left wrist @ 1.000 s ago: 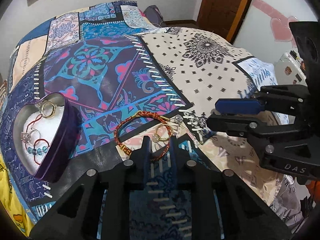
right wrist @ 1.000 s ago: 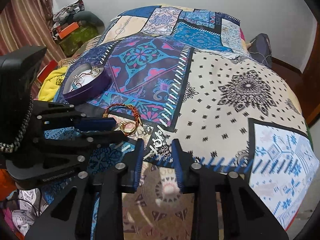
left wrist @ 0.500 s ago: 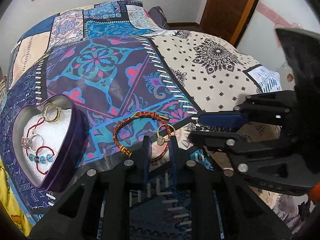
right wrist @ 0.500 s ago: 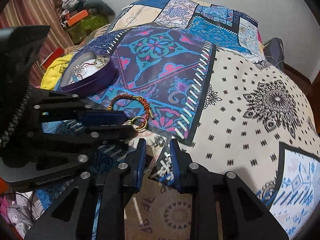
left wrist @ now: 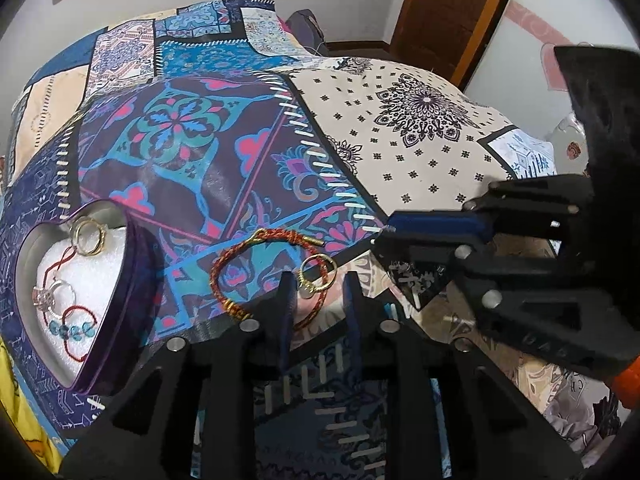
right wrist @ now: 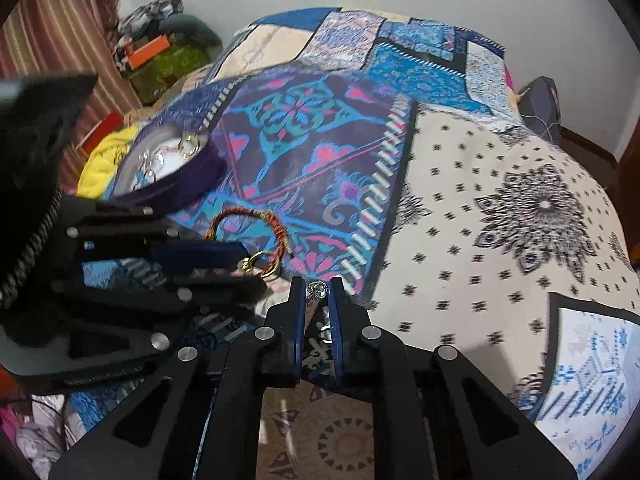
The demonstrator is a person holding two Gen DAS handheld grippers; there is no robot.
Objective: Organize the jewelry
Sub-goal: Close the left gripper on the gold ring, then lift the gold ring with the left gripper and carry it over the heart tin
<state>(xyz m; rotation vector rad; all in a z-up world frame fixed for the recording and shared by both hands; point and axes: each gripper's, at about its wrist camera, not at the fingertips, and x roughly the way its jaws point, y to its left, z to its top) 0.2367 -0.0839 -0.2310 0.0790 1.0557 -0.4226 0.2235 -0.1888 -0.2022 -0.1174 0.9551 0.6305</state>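
A purple heart-shaped box (left wrist: 136, 280) lies on the bed at the left, holding gold rings, a silver ring and a red beaded string; it also shows in the right wrist view (right wrist: 180, 192). A red-gold braided bracelet (left wrist: 256, 248) and a gold ring (left wrist: 318, 274) lie on the quilt. My left gripper (left wrist: 316, 282) is open, its fingers on either side of the gold ring. My right gripper (right wrist: 317, 292) is closed on a small silver ring (right wrist: 317, 290) at its tips; it reaches in from the right in the left wrist view (left wrist: 424, 236).
A patchwork quilt (left wrist: 400, 152) covers the bed. A yellow cloth (right wrist: 104, 156) lies beside the box at the bed's left edge. Clutter and a striped curtain (right wrist: 48, 40) stand at the far left, a wooden door (left wrist: 448, 12) at the far right.
Both grippers moved forward toward the jewelry. The left gripper's fingers came up around the gold ring. The right gripper's fingers closed on the small silver ring.
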